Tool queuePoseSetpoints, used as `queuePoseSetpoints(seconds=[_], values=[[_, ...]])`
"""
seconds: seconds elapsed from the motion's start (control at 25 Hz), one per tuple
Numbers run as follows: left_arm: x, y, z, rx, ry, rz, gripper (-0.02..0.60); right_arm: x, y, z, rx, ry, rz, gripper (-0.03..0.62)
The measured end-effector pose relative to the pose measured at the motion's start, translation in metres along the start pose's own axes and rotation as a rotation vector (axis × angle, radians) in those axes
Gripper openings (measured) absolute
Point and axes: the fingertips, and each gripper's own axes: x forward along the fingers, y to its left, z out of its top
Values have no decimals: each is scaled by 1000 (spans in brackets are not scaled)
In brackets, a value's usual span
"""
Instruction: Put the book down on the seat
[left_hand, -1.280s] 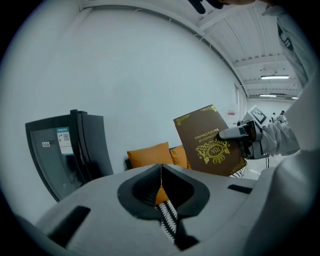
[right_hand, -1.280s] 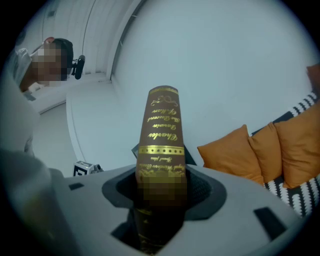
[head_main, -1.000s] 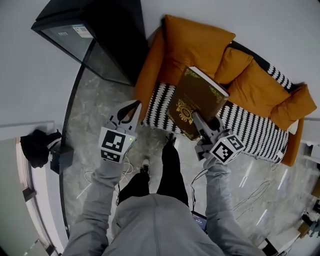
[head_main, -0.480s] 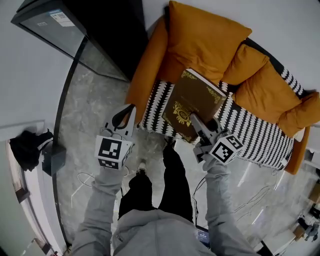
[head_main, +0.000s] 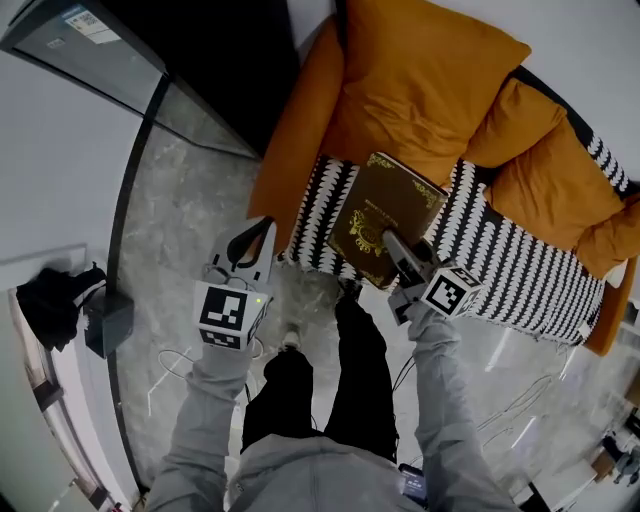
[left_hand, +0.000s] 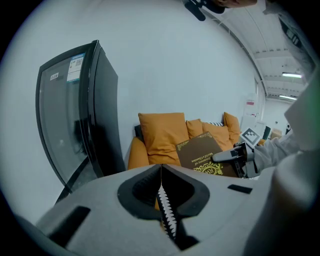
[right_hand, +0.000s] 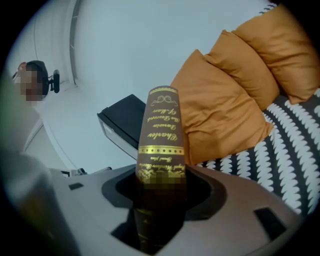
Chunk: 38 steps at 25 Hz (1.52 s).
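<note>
**Holding a big hard book over the striped seat**

The right gripper (head_main: 392, 243) is clamping the brown book (head_main: 385, 215) by its spine edge, one jaw on each cover. The book is hanging in the middle of the head view, over the left end of the striped seat (head_main: 520, 270). I cannot tell from up here if it is touching the seat yet.

The book is looking thick and stiff, with a hard cover, so I am guessing it is heavy and not going to bend. Its cover is looking smooth, so it may be sliding if the grip loosens too soon. With the hold at one edge, the far side is likely pulling down.

The left gripper (head_main: 258, 232), at the lower left, is showing its jaws pressed together with nothing in them.

The orange sofa arm (head_main: 295, 150) is standing just left of the book, and the big cushion (head_main: 430, 70) is lying just above it. More open seat is stretching to the right. The seat's front edge is running under the near part of the book, above the floor (head_main: 190, 200).
</note>
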Motion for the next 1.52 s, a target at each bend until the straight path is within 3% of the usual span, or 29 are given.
queuePoseSetpoints(seconds=[0.44, 0.72, 0.88, 1.08, 1.52], values=[[28, -6, -22, 18, 34, -37, 26, 47, -66, -49, 110, 125, -49, 238], [46, -9, -27, 19, 55, -49, 26, 67, -104, -75, 266, 184, -37, 238], [55, -12, -26, 18, 63, -60, 26, 66, -121, -89, 250, 245, -67, 238], [64, -16, -28, -3, 73, -69, 26, 66, -138, -88, 301, 231, -81, 238], [65, -18, -29, -70, 127, -70, 26, 52, -175, -81, 206, 294, -273, 283]])
